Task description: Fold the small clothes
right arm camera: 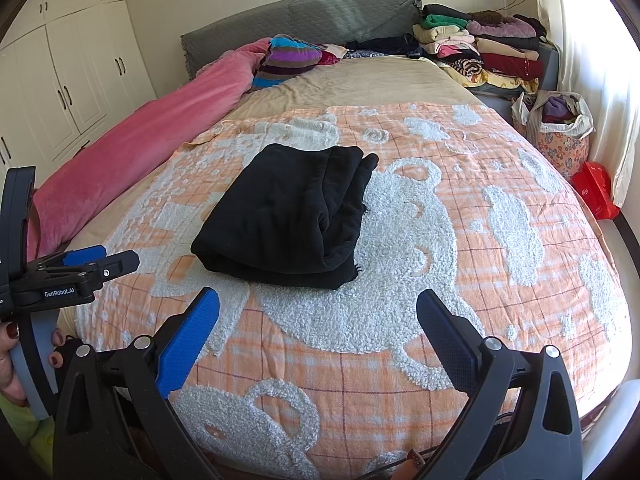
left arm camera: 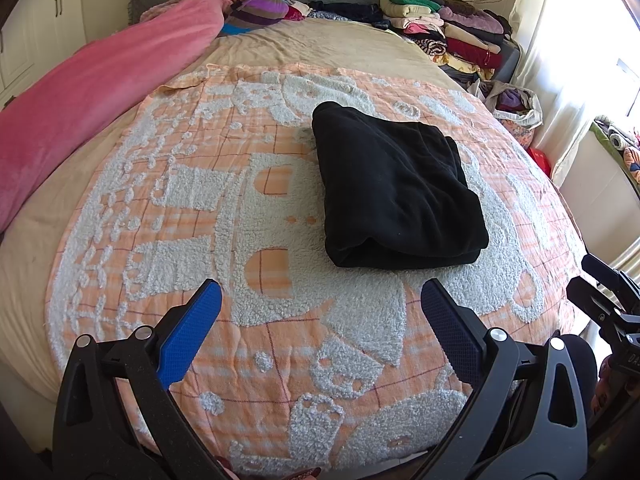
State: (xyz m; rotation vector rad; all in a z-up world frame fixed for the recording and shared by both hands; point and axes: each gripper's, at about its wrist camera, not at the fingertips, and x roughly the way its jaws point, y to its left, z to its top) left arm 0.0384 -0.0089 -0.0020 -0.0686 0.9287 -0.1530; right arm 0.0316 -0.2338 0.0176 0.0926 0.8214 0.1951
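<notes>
With both the left gripper (left arm camera: pixel 320 312) and right gripper (right arm camera: pixel 318 314) spread wide and empty, the folded black garment (left arm camera: pixel 396 188) at frame centre seemingly needed only pressing flat or lifting by its thick near edge.

Folded black garment (right arm camera: pixel 292 212) on blanket (right arm camera: pixel 460 280)

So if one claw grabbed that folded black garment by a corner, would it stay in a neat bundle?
Probably not. The black garment looks like soft, thick fleece in loose layers, so lifting one corner would likely let it sag and unfold. It seems light for its bulk. Pushed, it would probably drag and bunch on the nubby orange blanket rather than slide.
</notes>
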